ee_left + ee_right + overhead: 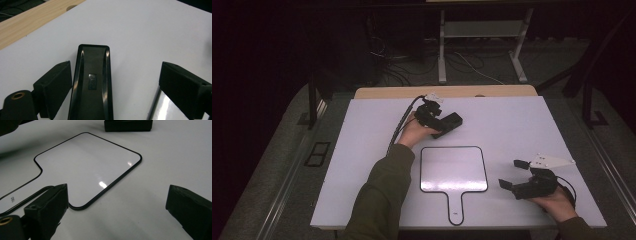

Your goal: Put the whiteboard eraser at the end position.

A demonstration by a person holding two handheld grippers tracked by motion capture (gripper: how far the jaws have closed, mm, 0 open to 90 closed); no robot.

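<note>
The black eraser [91, 85] runs off the left gripper view's bottom edge, its label unreadable.

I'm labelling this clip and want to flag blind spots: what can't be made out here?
- Black oblong eraser: its near end is cut off by the left gripper view's bottom edge; its small label is too blurred to read.
- White paddle-shaped board: the print on its handle is too small in the high view.
- Floor beyond the white table: lost in darkness.

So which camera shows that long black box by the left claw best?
The left gripper view: the long black glossy box lies close up on the white table, its raised rim and small label clear, between the open left claw. The high view shows it small and dark; the right gripper view catches its near side.
</note>
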